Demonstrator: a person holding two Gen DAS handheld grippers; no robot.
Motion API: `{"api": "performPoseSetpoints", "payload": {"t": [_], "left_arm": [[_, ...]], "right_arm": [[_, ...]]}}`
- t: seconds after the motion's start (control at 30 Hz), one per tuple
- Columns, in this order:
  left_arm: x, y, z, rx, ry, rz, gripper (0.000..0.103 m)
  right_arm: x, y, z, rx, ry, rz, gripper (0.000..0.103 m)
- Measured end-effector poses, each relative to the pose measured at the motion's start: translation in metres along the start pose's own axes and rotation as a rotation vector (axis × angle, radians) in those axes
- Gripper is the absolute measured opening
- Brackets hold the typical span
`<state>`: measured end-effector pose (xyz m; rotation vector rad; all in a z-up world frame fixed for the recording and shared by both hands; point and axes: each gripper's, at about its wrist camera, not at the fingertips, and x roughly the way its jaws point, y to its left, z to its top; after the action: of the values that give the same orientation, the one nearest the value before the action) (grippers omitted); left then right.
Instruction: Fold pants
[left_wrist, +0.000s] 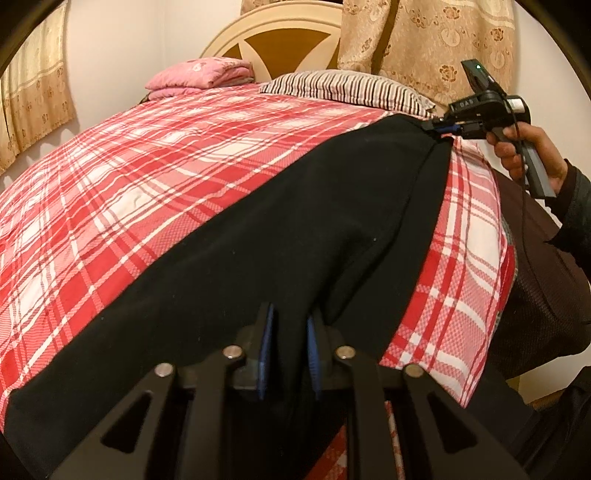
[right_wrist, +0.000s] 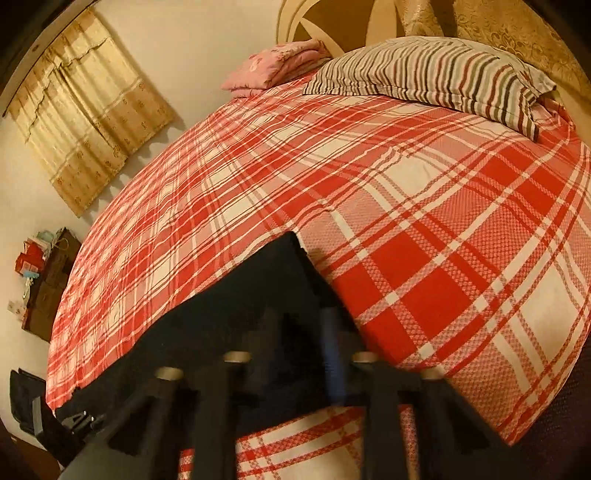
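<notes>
We see one wide bed under a red-and-white plaid cotton cover (right_wrist: 424, 229), and across its near edge lies one pair of black knit pants (left_wrist: 258, 236), stretched long between our two tools. The biggest risk, we judge, lies with that soft cover: if we drag the cloth rather than lift it, the plaid may ruck up and spoil the fold. Next, the pants themselves could sag in the middle or slip free at one end, since each end hangs from a narrow pinch.

We count one striped pillow (right_wrist: 436, 77), one folded pink quilt (left_wrist: 199, 75) and one hand (left_wrist: 528, 147).

Two grippers: the left gripper (left_wrist: 290, 350) has its blue-padded fingers drawn close on a ridge of black fabric; the right gripper (right_wrist: 299, 350) likewise nips the pants' far end, though blur hides the exact gap.
</notes>
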<state>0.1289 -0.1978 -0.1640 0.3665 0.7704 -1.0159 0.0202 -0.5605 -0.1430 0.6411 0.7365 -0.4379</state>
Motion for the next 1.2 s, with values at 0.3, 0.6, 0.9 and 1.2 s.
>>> {"api": "performPoseSetpoints", "payload": {"t": [0.3,0.6,0.9,1.2], "left_arm": [[-0.03,0.004,0.013,-0.014,-0.071,-0.042,0.011],[-0.024,-0.02,-0.006,0.05,-0.025,-0.095,0.011],[-0.017,-0.027,-0.013,0.065,-0.01,-0.096,0.011],[-0.028,-0.021,0.006,0.052,-0.094,-0.035,0.024]], "right_arm": [[-0.048,0.026,0.013,-0.055,-0.126,0.03,0.005],[-0.048,0.008,-0.002,-0.028,-0.115,-0.033,0.005],[-0.033,-0.024,-0.009,0.004,-0.091,-0.124,0.004],[-0.055,0.032,-0.016,-0.142,-0.155,-0.114,0.005]]}}
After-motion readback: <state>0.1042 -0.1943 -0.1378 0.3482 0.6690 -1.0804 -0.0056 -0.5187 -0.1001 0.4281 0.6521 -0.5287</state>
